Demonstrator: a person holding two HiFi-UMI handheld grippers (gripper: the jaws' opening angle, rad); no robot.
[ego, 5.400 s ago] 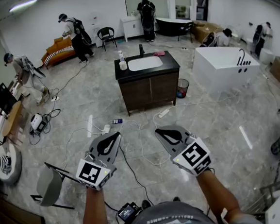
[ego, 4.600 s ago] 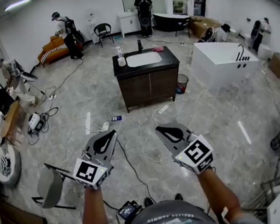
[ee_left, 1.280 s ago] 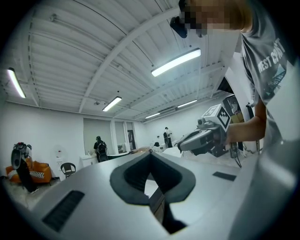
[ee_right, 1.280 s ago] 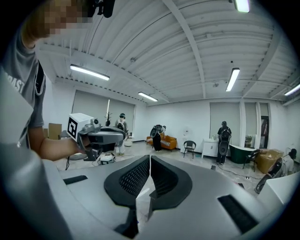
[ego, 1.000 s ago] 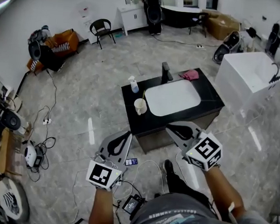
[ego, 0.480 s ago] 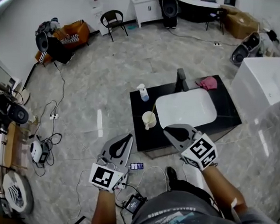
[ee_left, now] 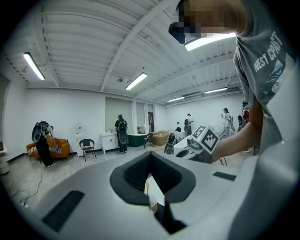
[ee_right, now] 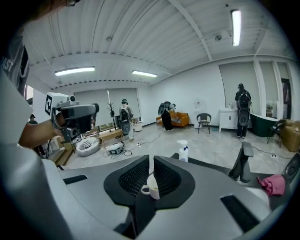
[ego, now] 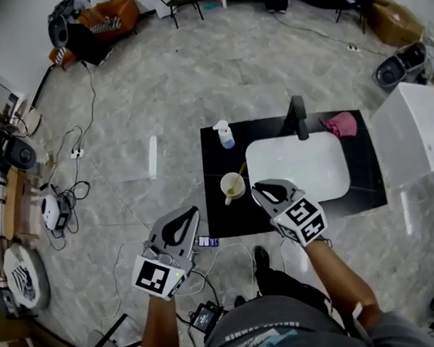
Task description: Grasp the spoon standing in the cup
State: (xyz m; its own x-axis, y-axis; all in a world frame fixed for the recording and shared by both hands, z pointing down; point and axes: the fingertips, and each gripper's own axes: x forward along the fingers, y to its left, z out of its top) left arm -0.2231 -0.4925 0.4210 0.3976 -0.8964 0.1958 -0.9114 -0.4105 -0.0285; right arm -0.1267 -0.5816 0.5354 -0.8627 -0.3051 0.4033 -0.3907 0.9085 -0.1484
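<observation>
A cream cup stands on the black vanity top, left of the white basin. A thin yellowish spoon stands in it, leaning up and to the right. My right gripper hovers just right of the cup with its tips pointing at it, shut and empty. In the right gripper view the cup shows through the hollow between the pads of the right gripper. My left gripper is lower left, off the vanity's front edge, shut and empty. In its own view the left gripper frames the cup and the spoon.
On the vanity are a white basin, a black faucet, a pink cloth and a spray bottle. A white bathtub stands to the right. Cables and a small device lie on the floor by my feet.
The person has walked from across the room up to the vanity. In the last half second the right gripper has closed in on the cup; both grippers stay shut.
</observation>
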